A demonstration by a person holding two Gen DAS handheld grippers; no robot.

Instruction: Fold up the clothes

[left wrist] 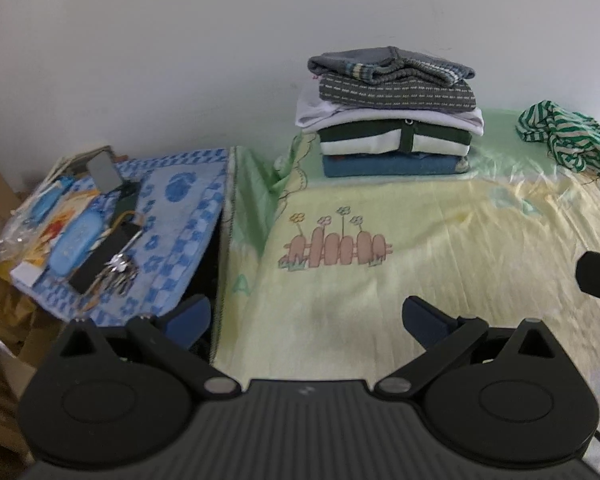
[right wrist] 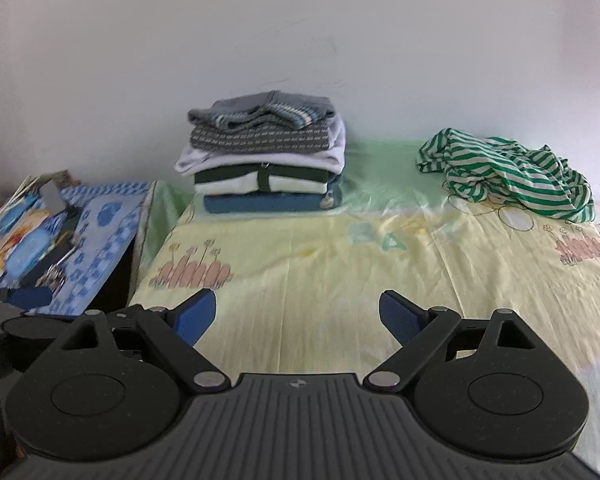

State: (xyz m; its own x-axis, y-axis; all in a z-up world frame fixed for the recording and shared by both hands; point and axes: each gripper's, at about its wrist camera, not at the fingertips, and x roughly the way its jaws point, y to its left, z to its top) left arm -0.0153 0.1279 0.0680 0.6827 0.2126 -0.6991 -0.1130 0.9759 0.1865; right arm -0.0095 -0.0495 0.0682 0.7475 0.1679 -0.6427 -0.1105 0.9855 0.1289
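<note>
Hand-held grippers point(left wrist: 306, 320) point(right wrist: 296, 316) gape above bare bedsheet point(right wrist: 340, 280).

No legible text; only a lone letter "A" on the bedsheet point(right wrist: 392, 242).

Home bedroom: sheeted bed point(right wrist: 340, 272), folded clothes stack point(right wrist: 264, 152), cluttered side table point(left wrist: 172, 216).
</note>
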